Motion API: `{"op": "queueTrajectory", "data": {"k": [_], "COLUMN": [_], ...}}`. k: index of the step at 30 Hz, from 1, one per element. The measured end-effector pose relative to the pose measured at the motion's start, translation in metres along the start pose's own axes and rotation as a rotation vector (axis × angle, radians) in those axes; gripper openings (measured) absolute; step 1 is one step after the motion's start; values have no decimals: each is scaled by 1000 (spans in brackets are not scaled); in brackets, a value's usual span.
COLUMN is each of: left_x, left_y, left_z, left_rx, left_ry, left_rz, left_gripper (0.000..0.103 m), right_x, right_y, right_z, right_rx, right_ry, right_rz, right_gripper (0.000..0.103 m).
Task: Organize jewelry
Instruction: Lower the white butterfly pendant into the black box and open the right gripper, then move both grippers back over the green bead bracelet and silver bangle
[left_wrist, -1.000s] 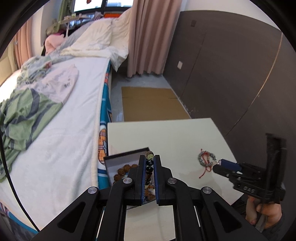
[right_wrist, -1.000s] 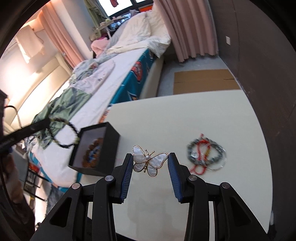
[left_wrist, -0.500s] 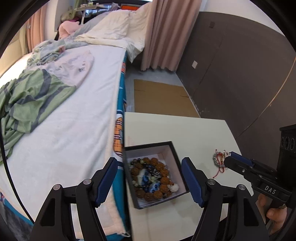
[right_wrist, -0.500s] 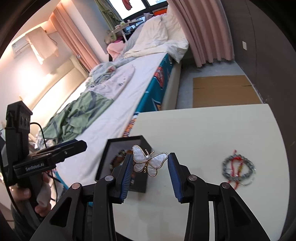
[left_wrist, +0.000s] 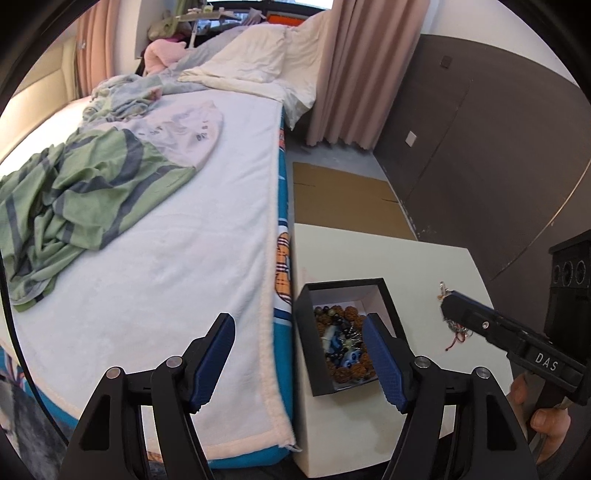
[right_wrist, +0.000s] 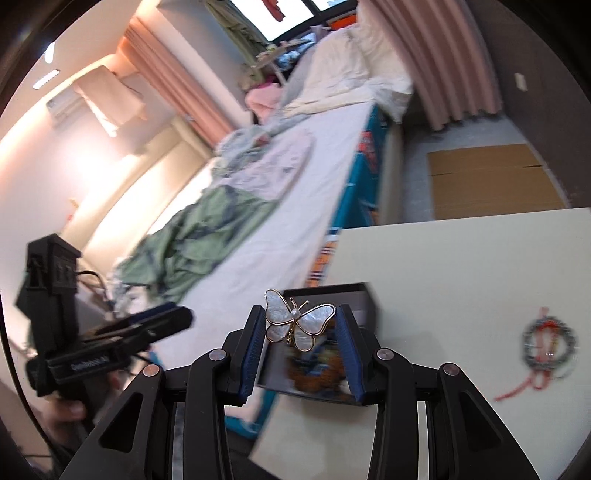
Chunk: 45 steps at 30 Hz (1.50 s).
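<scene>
**Butterfly Over the Box**

Since a second before, my left fingers (left_wrist: 297, 352) had let go of the dark bead string and spread wide. The beads were now down in the black box (left_wrist: 308, 343) with the other brown and blue beads. Both of my hands had slid to the side, too, so the box sat lower in my left view and right behind my right fingers (right_wrist: 299, 326).

My left fingers were wide apart with nothing between them. One blue pad hung over the bed (left_wrist: 177, 266) and the other over the edge of the box.

My right fingers were pinched on the butterfly pin (right_wrist: 297, 323). It was shiny white with gold edges, and it stood up between the two blue pads, just above the open box.

The box sat on the cream tabletop (right_wrist: 461, 266), near the edge next to the bed. A grey bead bracelet with red string (right_wrist: 548, 343) lay flat on the tabletop, well apart from the box. It looked blurry in my right view.
</scene>
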<state>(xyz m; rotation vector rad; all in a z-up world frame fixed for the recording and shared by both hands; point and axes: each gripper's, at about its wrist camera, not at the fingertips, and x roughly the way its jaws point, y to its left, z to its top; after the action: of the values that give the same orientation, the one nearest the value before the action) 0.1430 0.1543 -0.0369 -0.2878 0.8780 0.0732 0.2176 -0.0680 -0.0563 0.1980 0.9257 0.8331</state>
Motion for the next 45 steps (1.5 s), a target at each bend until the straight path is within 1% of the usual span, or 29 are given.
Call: {"op": "queueTrajectory", "data": {"k": [1, 2, 4, 7, 10, 11, 15, 16, 17, 19, 22, 28, 30, 33, 37, 40, 45], "left_x": [-3, -5, -11, -17, -21, -22, -23, -23, -22, -21, -20, -18, -15, -11, 1, 9, 24], "left_y": [1, 2, 3, -2, -9, -11, -21, -22, -26, -33, -43, -74, -84, -100, -125, -141, -167], "left_z": [0, 0, -1, -4, -6, -7, -8, -8, -8, -9, -9, -10, -10, -10, -11, -13, -15], "left_rx": [-5, -10, -24, -14, 2, 5, 22, 25, 32, 39, 50, 104, 120, 145, 179, 200, 241], "left_ry": [-6, -10, -18, -23, -27, -27, -30, -30, -29, -29, -28, -51, -47, -43, -23, -5, 22], "left_rz": [1, 2, -3, -11, -20, -21, -27, -28, -31, -35, -43, -52, -62, -75, -97, -110, -130], "left_gripper": [72, 72, 72, 72, 72, 72, 72, 72, 72, 72, 72, 73, 77, 79, 79, 79, 79], "right_x": [5, 10, 15, 10, -4, -9, -28, -34, -40, -50, -65, -97, -106, -118, -135, -144, -154], "right_y": [2, 2, -1, -5, -6, -7, -14, -17, -21, -27, -34, -56, -64, -73, -87, -93, -102], "right_z": [0, -1, -4, -5, -5, -5, -6, -7, -8, -10, -13, -20, -22, -25, -30, -35, -42], "right_rx": [8, 23, 50, 67, 56, 48, 36, 32, 29, 29, 18, 14, 23, 28, 43, 29, 4], "right_ry": [17, 38, 51, 51, 33, 24, 11, 8, 8, 7, -8, -43, -51, -66, -85, -98, -100], "right_rz": [11, 15, -4, -30, -60, -69, -109, -119, -130, -144, -169, -211, -223, -241, -289, -326, -359], "right_gripper": [45, 57, 72, 73, 82, 83, 84, 88, 96, 100, 103, 103, 103, 103, 103, 103, 103]}}
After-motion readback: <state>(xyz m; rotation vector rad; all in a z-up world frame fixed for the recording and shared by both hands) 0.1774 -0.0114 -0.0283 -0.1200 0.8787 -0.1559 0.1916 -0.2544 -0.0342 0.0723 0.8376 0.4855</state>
